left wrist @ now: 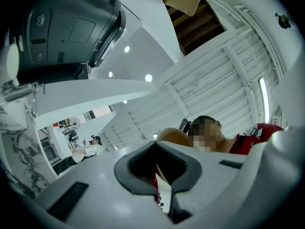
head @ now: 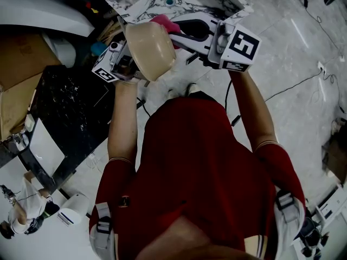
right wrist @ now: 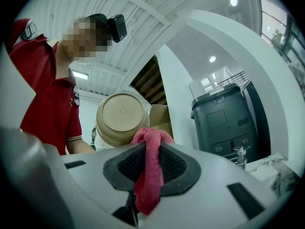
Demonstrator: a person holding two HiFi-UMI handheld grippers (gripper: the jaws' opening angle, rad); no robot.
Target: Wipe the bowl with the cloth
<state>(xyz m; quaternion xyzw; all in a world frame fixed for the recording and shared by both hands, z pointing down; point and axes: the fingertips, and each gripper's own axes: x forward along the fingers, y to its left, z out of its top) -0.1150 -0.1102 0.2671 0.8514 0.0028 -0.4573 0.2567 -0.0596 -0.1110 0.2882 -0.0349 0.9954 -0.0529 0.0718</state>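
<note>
— Where's the bowl?

— In the head view the beige bowl (head: 152, 50) is near 12 o'clock. It is held up in the air in front of the person (head: 200, 167) in the red shirt, just toward 6 o'clock from the marble tabletop (head: 162, 1).

— What holds it?

— The left tongs (head: 132, 71), reaching in at the bowl's 8 o'clock. In the left gripper view those tongs (left wrist: 159, 178) are drawn together on a thin pale edge. The bowl's tan curve (left wrist: 172, 136) rises just behind them at 12 o'clock, so they are clamped on the rim.

— And the cloth?

— The pink cloth (head: 164, 21) sits at the bowl's 1 o'clock in the head view, pinched in the right tongs (head: 174, 28). In the right gripper view the right tongs (right wrist: 147, 163) are closed on the cloth (right wrist: 148, 180). It runs up between the pads, with a tail hanging at 6 o'clock and a bunch on top.

— Does it touch the bowl?

— The bunched top meets the bowl (right wrist: 121, 116) at its 4 o'clock edge, and the bowl's base faces that camera.

— Anything else around?

— A dark grey machine (right wrist: 224, 123) stands at 3 o'clock in that view. A black stone slab (head: 70, 107) lies at 9 o'clock in the head view.
</note>
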